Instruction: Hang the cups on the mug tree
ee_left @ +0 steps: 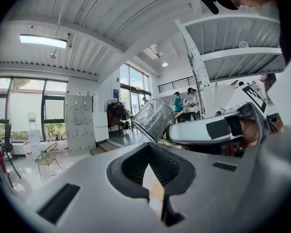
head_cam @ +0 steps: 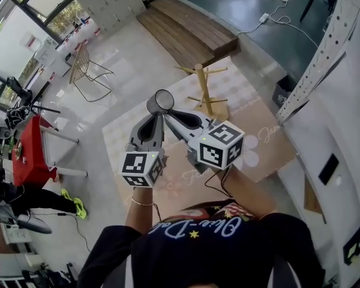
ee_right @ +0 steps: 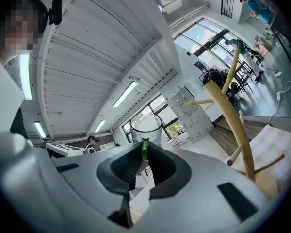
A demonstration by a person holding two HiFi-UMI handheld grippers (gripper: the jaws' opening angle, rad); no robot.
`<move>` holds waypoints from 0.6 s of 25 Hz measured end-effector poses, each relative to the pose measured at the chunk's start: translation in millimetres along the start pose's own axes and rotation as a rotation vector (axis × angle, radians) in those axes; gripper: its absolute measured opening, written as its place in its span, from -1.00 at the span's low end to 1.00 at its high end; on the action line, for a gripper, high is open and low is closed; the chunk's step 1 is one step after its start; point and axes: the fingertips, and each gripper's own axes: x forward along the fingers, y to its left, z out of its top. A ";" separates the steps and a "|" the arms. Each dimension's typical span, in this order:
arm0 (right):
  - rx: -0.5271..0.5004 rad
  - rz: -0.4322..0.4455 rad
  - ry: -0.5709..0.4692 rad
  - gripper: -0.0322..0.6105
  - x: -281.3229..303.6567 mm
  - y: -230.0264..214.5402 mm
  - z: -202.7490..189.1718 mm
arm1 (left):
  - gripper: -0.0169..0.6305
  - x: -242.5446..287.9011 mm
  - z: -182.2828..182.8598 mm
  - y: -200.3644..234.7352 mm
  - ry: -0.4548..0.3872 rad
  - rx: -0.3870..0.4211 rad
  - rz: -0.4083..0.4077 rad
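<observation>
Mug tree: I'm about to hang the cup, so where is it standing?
The wooden mug tree stands upright toward the far side of the table in the head view, just right of and beyond the glass cup held in the right tool.

The cup (ee_right: 146, 128) is clear glass with a thin green handle. My right gripper (ee_right: 144, 155) has that handle pinched between its jaws, so the cup hangs in the air, tilted, its open mouth toward the head camera. The mug tree (head_cam: 202, 90), pale wood with slanting pegs, stands upright on the tabletop (head_cam: 270, 146), near the cup but apart from it.
</observation>
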 end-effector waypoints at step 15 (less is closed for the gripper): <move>0.026 -0.031 -0.008 -0.75 14.4 -15.5 5.1 | -0.92 17.9 0.3 12.9 -0.006 -0.024 -0.014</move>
